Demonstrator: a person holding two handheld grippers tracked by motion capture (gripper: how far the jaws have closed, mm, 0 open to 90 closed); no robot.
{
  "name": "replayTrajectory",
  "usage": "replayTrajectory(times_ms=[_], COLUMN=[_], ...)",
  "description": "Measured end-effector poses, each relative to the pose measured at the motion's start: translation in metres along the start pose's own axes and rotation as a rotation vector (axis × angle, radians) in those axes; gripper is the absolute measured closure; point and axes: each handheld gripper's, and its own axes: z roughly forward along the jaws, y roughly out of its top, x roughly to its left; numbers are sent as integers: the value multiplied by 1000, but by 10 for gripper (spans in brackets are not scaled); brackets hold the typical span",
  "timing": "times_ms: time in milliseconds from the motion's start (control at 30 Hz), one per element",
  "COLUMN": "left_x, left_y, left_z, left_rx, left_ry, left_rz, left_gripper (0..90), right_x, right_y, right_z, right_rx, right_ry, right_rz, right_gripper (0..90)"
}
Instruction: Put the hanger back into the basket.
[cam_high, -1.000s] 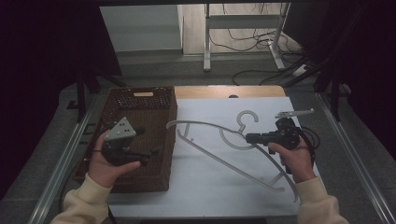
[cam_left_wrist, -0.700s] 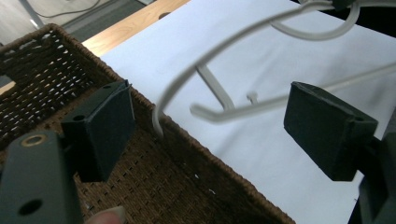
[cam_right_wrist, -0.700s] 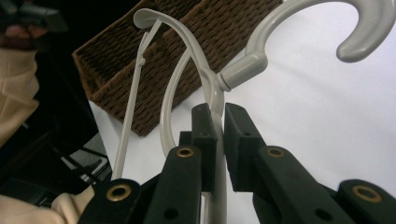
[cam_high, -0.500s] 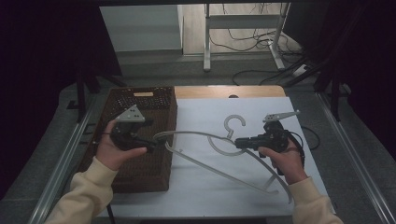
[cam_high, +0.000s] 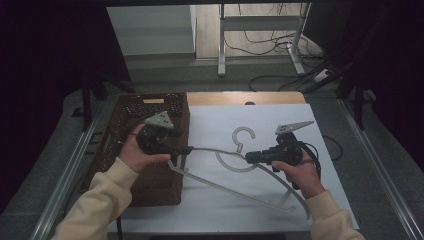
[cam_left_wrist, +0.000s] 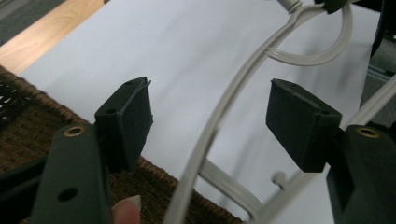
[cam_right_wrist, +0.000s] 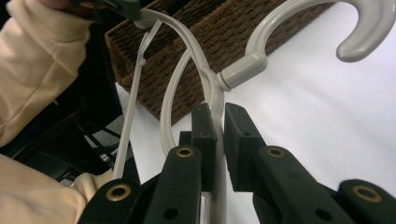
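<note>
Here we see the pale hanger (cam_high: 235, 167) lifted over the white table (cam_high: 330, 200), its long axis running left to right, with the right gripper (cam_high: 251, 157) clamped on it just below the hook (cam_right_wrist: 299, 28). The left gripper (cam_high: 184, 149) straddles the hanger's left arm with jaws wide apart, gripping nothing. The wicker basket (cam_high: 125, 165) lies just left; we judge the table's near and right areas free for moving.
</note>
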Motion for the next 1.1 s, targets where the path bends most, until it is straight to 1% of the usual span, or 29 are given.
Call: replayTrajectory(times_ms=[67, 100, 167, 200, 267, 300, 333, 400, 467, 533, 600, 667, 767, 833, 867, 933, 967, 1000, 1033, 1100], left_x=[0, 0, 0, 0, -1, -2, -2, -5, -9, -12, -15, -17, -17, -18, -19, -22, -23, -24, -25, -23], left_y=[1, 1, 1, 1, 1, 1, 1, 1, 2, 2, 3, 3, 2, 1, 1, 1, 1, 1, 1, 0], left_z=[5, 7, 10, 11, 14, 15, 16, 19, 23, 25, 29, 30, 29, 27, 26, 25, 24, 22, 21, 17], left_rx=[16, 33, 52, 66, 79, 90, 106, 128, 168, 190, 208, 230, 232, 224, 224, 219, 218, 204, 195, 178], left_ry=[-11, -20, -34, -45, -60, -84, -104, -127, -163, -178, -196, -197, -220, -238, -248, -262, -264, -253, -254, -270], left_rz=[5, 15, 24, 33, 40, 46, 61, 78, 117, 126, 144, 161, 172, 164, 169, 185, 198, 197, 196, 195], left_gripper=[333, 352, 402, 413, 453, 467, 499, 544, 592, 651, 704, 743, 765, 775, 785, 801, 810, 813, 813, 814], right_x=[1, 2, 3, 4, 5, 6, 6, 8, 8, 10, 11, 11, 11, 10, 9, 7, 7, 7, 6, 6], right_y=[0, 0, 1, 1, 1, 1, 1, 1, 1, 1, 1, 1, 0, 0, 0, -1, -1, -2, -2, -2], right_z=[1, 2, 3, 4, 5, 6, 8, 10, 12, 14, 16, 18, 19, 18, 18, 17, 17, 18, 18, 20], right_rx=[0, 0, 0, 2, 3, 5, 9, 16, 23, 31, 40, 45, 48, 47, 41, 46, 50, 52, 50, 69], right_ry=[12, 19, 30, 35, 48, 54, 60, 66, 76, 85, 90, 95, 105, 117, 123, 131, 123, 111, 106, 111], right_rz=[-6, -8, -12, -13, -27, -29, -36, -45, -53, -64, -68, -77, -74, -64, -51, -51, -52, -50, -48, -48], right_gripper=[828, 828, 828, 828, 828, 828, 828, 828, 828, 827, 827, 826, 823, 818, 811, 802, 790, 751, 709, 698])
